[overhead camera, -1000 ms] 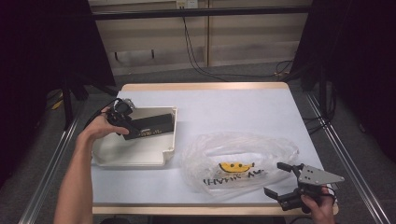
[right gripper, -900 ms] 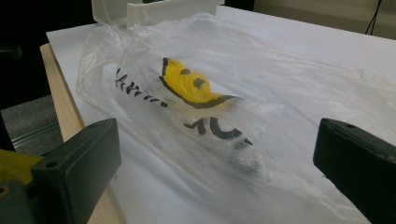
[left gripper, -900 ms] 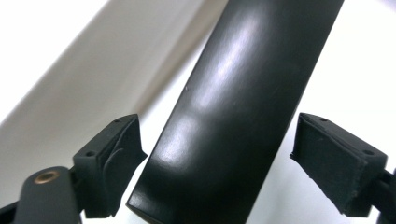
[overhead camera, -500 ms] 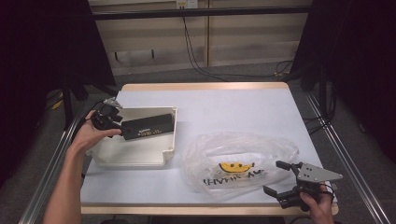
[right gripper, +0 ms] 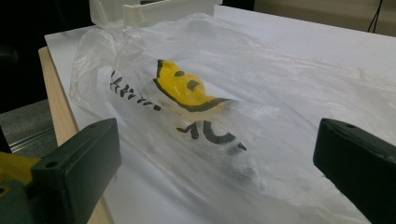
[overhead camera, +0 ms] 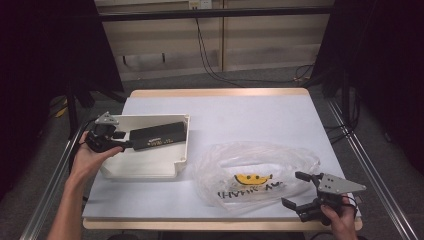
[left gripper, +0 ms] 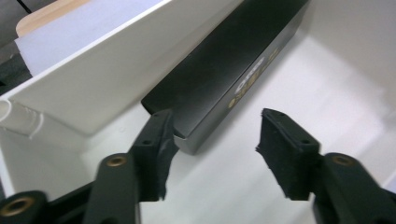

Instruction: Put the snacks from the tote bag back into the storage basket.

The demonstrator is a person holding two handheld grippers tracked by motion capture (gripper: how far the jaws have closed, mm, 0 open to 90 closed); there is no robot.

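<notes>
your left gripper (overhead camera: pixel 121 144) sits at the left edge of the white tray (overhead camera: pixel 150 165). its jaws have just been closing and stand half spread around the near end of the black box (left gripper: pixel 224 74), which lies inside the tray; one pad touches it. right of the tray, your right gripper (overhead camera: pixel 298 190) is spread wide at the clear smiley bag (overhead camera: pixel 255 172).

Bare forearms, no sleeves. Left gripper (overhead camera: pixel 122 141): black jaws, brass screw inserts, ridged rubber pads, grey three-cornered plate on top. Right gripper (overhead camera: pixel 295 189): black blocky jaws, same grey plate.
</notes>
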